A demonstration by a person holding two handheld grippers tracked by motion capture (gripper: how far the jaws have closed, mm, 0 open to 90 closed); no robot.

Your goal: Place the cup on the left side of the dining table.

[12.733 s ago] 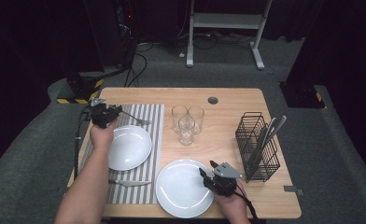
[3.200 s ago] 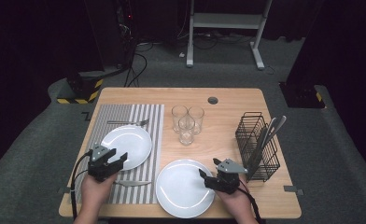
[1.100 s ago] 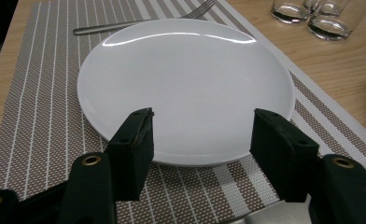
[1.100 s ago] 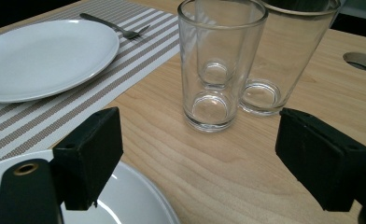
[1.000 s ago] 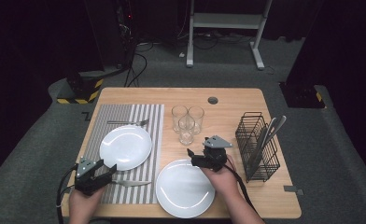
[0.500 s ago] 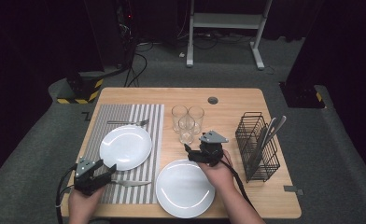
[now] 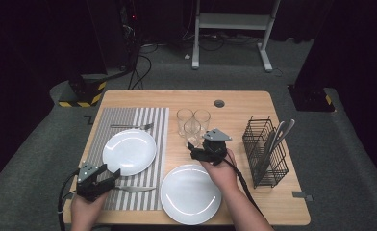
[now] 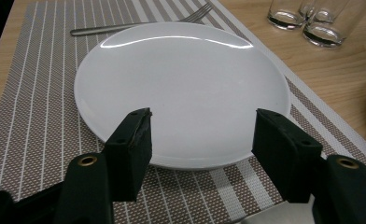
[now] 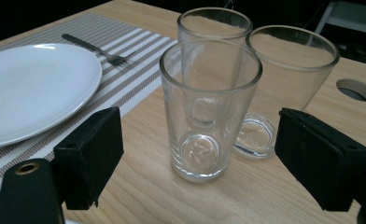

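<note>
we see the right claw (image 9: 197, 154) spread wide, pointing at the nearest glass (image 9: 209, 109), which stands upright on the desk (image 7: 234, 103) just ahead of the jaws and touches neither. two more glasses (image 9: 288, 88) stand close behind it. the left claw (image 8: 202, 154) is spread too, empty, low over the striped placemat (image 8: 31, 116) before a white plate (image 8: 181, 88).
</note>
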